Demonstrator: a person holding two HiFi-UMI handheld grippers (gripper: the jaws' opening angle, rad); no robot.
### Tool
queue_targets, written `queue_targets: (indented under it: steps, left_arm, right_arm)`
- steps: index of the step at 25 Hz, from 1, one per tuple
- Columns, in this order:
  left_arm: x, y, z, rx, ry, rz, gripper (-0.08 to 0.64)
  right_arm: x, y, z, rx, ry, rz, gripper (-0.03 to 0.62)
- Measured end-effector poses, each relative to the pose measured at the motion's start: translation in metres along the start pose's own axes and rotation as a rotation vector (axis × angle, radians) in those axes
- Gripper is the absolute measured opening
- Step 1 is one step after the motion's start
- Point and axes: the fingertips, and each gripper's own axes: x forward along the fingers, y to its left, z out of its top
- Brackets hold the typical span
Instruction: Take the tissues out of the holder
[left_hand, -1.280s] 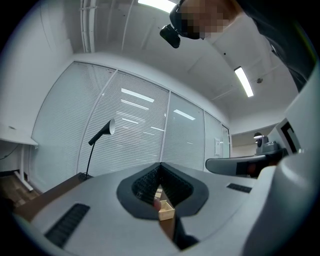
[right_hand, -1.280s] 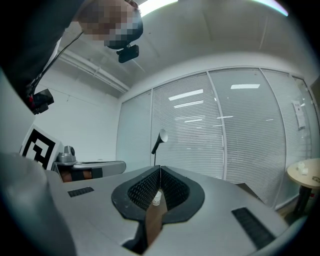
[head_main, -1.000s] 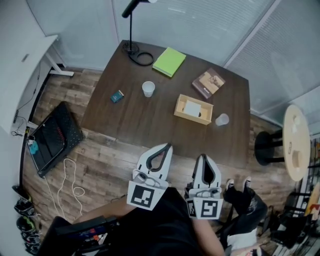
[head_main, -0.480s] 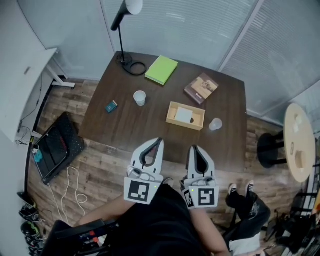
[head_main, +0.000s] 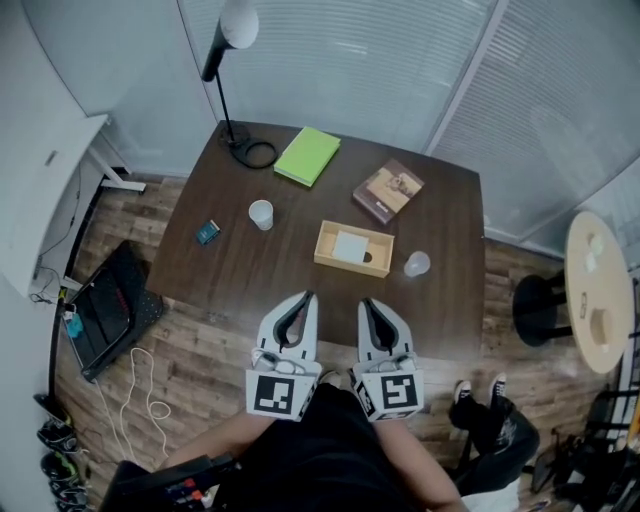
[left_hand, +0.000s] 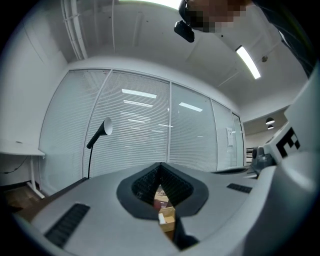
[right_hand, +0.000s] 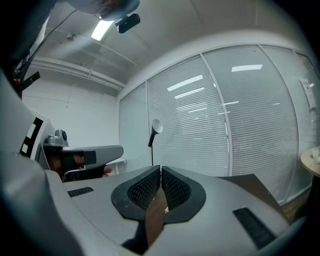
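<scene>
A wooden tissue holder (head_main: 353, 249) sits on the dark table (head_main: 300, 270) with white tissues (head_main: 350, 246) lying in it. Both grippers hover over the floor in front of the table's near edge, well short of the holder. My left gripper (head_main: 309, 295) is shut with nothing in it. My right gripper (head_main: 364, 301) beside it is also shut and empty. In the left gripper view the jaw tips meet (left_hand: 160, 164), and the holder (left_hand: 166, 216) shows through the gap below them. The right gripper view shows the pads touching (right_hand: 161, 167).
On the table are a white paper cup (head_main: 261, 214), a clear cup (head_main: 417, 264), a green notebook (head_main: 308, 156), a brown book (head_main: 388, 191), a small blue box (head_main: 207, 232) and a desk lamp (head_main: 228, 60). A round side table (head_main: 598, 290) and a stool (head_main: 540, 308) stand at right.
The head view has shifted, so the table sits lower and further left in the picture. The two grippers have drawn closer together and stay shut.
</scene>
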Motion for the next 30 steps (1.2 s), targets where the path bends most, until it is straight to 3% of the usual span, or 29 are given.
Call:
queue_targets:
  steps: [10, 18, 30]
  left_arm:
    - [0.032, 0.025, -0.022, -0.013, 0.054, -0.001, -0.002]
    - [0.083, 0.049, -0.025, -0.017, 0.071, -0.11, -0.002]
    - [0.133, 0.086, -0.033, -0.04, 0.086, -0.198, -0.002]
  right_arm:
    - [0.046, -0.022, -0.019, 0.021, 0.045, -0.034, 0.014]
    - [0.103, -0.04, -0.024, 0.097, 0.1, -0.124, 0.014]
    - [0.148, -0.076, -0.053, 0.074, 0.217, -0.285, 0.014]
